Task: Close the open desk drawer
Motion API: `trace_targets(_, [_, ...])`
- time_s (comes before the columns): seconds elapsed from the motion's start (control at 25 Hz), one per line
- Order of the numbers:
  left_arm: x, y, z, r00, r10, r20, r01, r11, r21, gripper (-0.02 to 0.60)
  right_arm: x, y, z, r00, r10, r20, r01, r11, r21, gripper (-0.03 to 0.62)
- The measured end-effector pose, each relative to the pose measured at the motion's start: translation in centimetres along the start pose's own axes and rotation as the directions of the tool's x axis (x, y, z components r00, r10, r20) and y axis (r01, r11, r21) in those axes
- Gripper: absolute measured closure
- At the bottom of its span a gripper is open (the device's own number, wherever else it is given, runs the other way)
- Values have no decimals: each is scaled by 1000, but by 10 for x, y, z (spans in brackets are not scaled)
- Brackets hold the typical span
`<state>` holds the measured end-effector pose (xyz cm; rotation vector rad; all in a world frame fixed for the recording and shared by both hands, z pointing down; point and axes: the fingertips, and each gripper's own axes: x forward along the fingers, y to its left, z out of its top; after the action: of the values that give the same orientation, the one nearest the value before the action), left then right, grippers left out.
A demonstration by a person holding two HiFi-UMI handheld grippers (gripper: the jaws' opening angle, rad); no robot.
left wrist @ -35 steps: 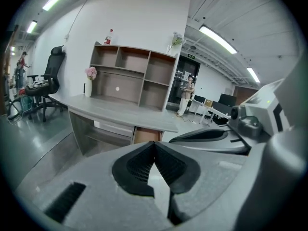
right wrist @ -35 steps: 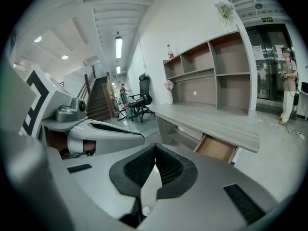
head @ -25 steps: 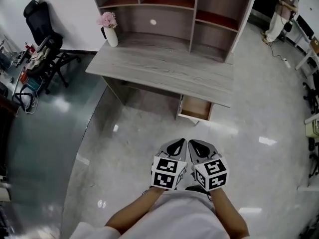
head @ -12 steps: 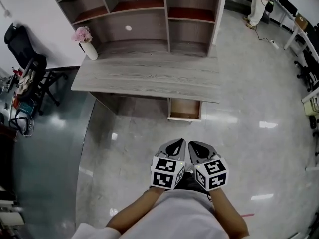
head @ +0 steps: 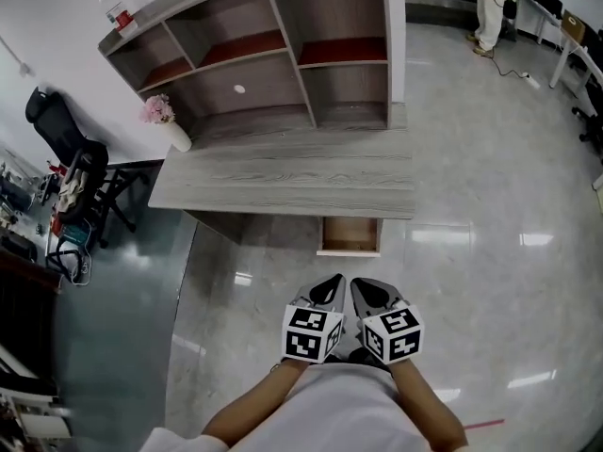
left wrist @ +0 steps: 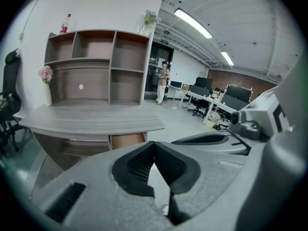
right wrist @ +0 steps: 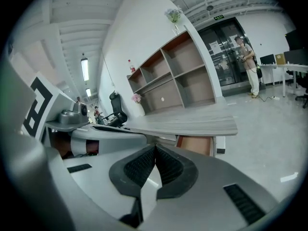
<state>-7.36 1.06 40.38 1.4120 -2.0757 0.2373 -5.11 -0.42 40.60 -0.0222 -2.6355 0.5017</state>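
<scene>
The grey wooden desk (head: 283, 185) stands ahead of me, and its drawer (head: 350, 235) is pulled out from under the right end, showing an empty light-brown inside. The same drawer (left wrist: 127, 140) appears below the desktop in the left gripper view and as a brown front (right wrist: 195, 145) in the right gripper view. My left gripper (head: 332, 286) and right gripper (head: 361, 288) hang side by side close to my body, well short of the drawer. Both are shut with nothing between their jaws.
A shelf unit (head: 273, 55) sits on the back of the desk, with a white vase of pink flowers (head: 168, 125) at its left. A black office chair (head: 80, 172) stands far left. A person (head: 492, 8) stands at the far right. Glossy floor (head: 471, 281) surrounds the desk.
The desk has shifted in the head view as I turned and stepped, so the drawer now lies straight ahead of both grippers. The grippers stayed together and shut.
</scene>
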Motion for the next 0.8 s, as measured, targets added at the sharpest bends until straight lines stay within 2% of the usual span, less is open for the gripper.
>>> trace_targets(0.24, [23, -1, -16, 998, -15, -63, 17, 999, 30, 579, 10, -22, -16, 999, 1, 38, -3, 997, 71, 592])
trace_targets(0.52, [45, 14, -19, 991, -90, -97, 99, 991, 92, 578, 32, -35, -30, 996, -77, 48, 67, 982, 179, 592])
trace_targets(0.8, [57, 56, -37, 972, -174, -157, 195, 972, 131, 578, 77, -36, -51, 983, -174, 50, 148, 929, 338, 592])
